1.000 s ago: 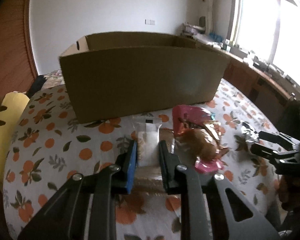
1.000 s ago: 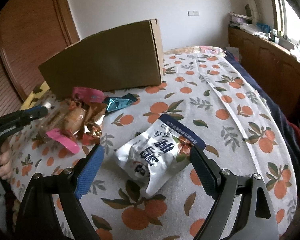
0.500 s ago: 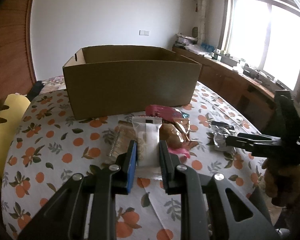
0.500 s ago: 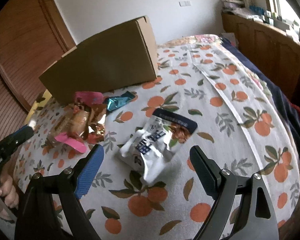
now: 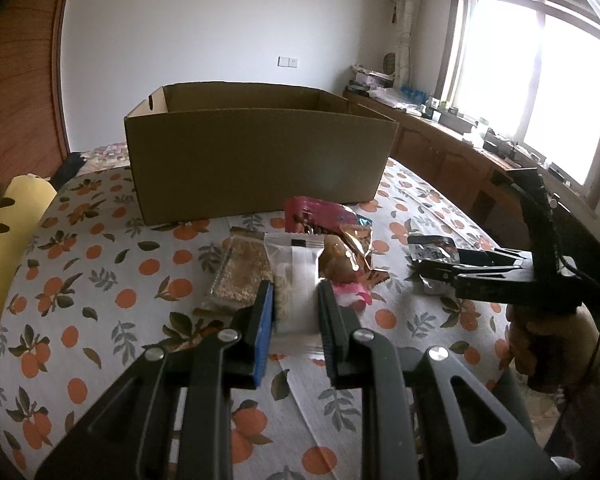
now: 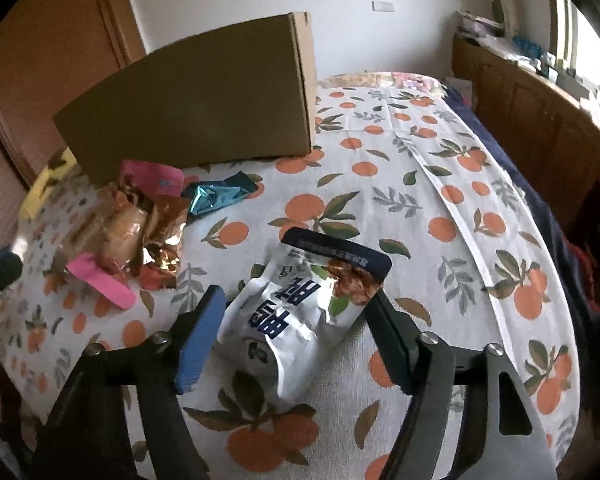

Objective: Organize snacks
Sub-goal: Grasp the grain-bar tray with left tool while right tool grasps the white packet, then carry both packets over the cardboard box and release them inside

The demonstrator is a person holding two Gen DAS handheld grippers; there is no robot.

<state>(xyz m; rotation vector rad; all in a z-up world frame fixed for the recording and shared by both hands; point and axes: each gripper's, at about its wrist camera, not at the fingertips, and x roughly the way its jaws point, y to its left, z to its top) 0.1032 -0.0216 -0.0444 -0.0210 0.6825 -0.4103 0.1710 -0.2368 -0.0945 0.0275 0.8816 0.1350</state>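
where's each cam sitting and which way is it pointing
Left wrist: sits on the left gripper, facing the cardboard box and window; its jaws pinch a white snack packet; the right gripper and a hand show at right.
Right wrist: sits on the right gripper, angled down at the tablecloth; its jaws are closing around a silver snack bag.
Shared: the box, the snack pile, the tablecloth.

The box point(image 5: 256, 168) hides its own floor behind the near wall. At three o'clock the hand point(image 5: 548, 344) runs off frame. The pile point(image 6: 132, 228) at nine o'clock is blurred, wrappers overlapping; the pouch point(image 6: 300, 312) print is unreadable.
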